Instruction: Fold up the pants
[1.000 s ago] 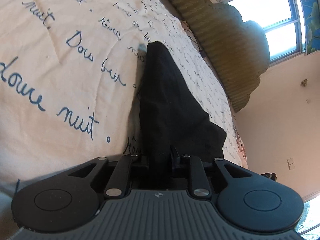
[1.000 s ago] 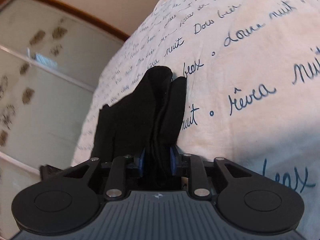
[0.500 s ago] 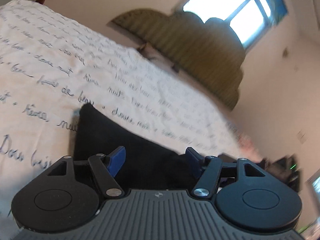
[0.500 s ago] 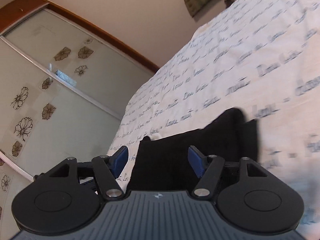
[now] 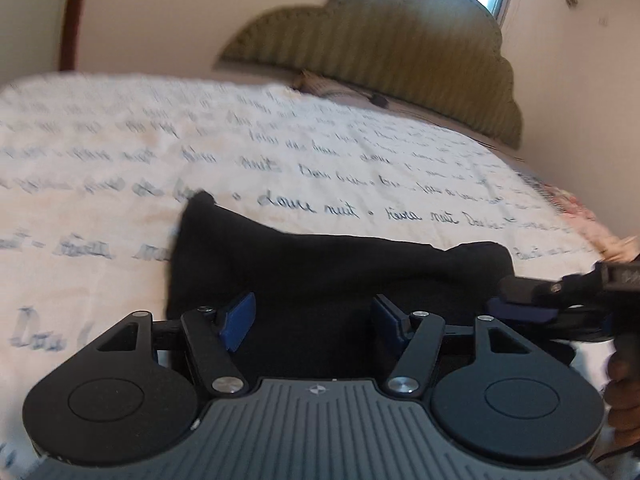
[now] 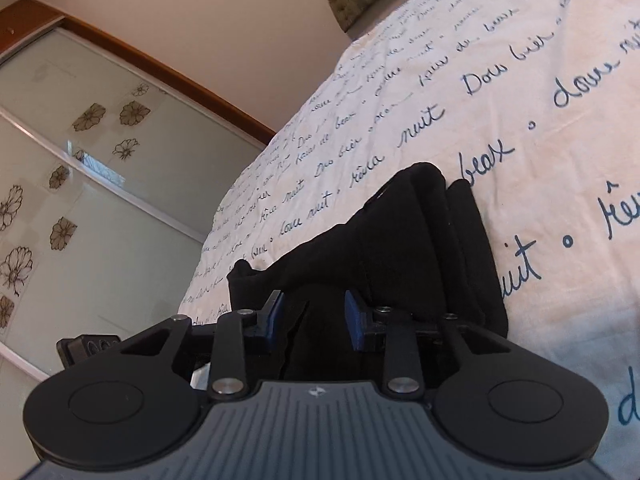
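Observation:
The black pants (image 5: 320, 272) lie folded in a compact bundle on the cream bedspread (image 5: 120, 152) with blue script. My left gripper (image 5: 314, 320) is open, its blue pads apart, just above the near edge of the bundle. The right gripper shows at the right edge of the left wrist view (image 5: 532, 300), beside the bundle's right end. In the right wrist view the pants (image 6: 400, 240) show stacked folds. My right gripper (image 6: 314, 320) has its jaws partly apart around a fold of the black cloth, not pinching it.
A padded olive headboard (image 5: 400, 40) stands at the bed's far end below a bright window. A sliding wardrobe door with flower prints (image 6: 80, 180) runs along the bed's side. A hand (image 5: 624, 392) holds the right gripper's handle.
Both grippers were shut on the pants a second ago; they opened and let go. The left gripper has swung round toward the headboard. The right jaws have narrowed since half a second ago.

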`<state>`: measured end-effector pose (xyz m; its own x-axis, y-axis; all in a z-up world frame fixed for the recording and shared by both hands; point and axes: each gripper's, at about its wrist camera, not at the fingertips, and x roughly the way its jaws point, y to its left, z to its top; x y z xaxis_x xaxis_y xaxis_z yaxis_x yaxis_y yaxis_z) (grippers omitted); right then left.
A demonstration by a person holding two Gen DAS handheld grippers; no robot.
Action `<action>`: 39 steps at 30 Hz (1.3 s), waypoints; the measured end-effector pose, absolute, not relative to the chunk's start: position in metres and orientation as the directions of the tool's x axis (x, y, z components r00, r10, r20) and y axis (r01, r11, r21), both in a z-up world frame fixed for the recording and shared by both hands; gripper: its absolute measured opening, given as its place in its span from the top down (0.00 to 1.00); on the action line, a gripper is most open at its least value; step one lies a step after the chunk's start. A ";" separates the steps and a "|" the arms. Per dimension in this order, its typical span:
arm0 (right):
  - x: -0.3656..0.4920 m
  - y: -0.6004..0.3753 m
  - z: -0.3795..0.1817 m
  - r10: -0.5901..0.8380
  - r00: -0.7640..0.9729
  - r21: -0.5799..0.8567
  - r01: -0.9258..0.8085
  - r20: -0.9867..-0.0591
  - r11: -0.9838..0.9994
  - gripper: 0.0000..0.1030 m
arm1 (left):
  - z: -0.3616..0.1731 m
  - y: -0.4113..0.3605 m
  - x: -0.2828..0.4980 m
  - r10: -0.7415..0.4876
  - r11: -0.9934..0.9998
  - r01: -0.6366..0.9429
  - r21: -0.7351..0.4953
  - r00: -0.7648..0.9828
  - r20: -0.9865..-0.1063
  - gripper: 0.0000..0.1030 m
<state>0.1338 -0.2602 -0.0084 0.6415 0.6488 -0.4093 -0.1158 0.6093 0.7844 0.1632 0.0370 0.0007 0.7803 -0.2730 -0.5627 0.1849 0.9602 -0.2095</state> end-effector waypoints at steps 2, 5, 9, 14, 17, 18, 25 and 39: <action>0.111 -0.260 0.008 0.643 0.647 0.748 -0.165 -0.410 0.643 0.57 | 0.011 0.037 0.131 -0.320 0.945 0.222 -0.241 0.787 -0.528 0.31; 0.076 -0.266 0.013 0.636 0.668 0.710 -0.225 -0.387 0.667 0.17 | 0.013 0.035 0.091 -0.430 0.903 0.337 -0.268 0.742 -0.515 0.23; 0.060 -0.284 -0.022 0.658 0.685 0.784 -0.207 -0.311 0.586 0.17 | -0.014 0.022 0.074 -0.432 0.895 0.414 -0.165 0.717 -0.546 0.19; 0.064 -0.282 -0.013 0.646 0.684 0.772 -0.190 -0.339 0.606 0.17 | -0.010 0.017 0.071 -0.382 0.917 0.377 -0.129 0.738 -0.557 0.21; 0.050 -0.287 0.007 0.602 0.703 0.740 -0.162 -0.378 0.653 0.16 | 0.004 0.030 0.054 -0.361 0.932 0.308 -0.190 0.760 -0.540 0.23; 0.045 -0.292 0.011 0.595 0.712 0.736 -0.164 -0.372 0.657 0.16 | 0.005 0.040 0.049 -0.383 0.923 0.294 -0.247 0.755 -0.532 0.23; 0.041 -0.349 -0.025 0.641 0.656 0.847 -0.004 -0.399 0.532 0.16 | -0.020 0.122 0.063 -0.579 0.638 0.040 -0.769 0.682 -0.446 0.30; 0.076 -0.309 -0.021 0.693 0.555 0.807 -0.064 -0.461 0.587 0.16 | -0.016 0.145 0.073 -0.510 0.641 -0.116 -0.759 0.675 -0.534 0.32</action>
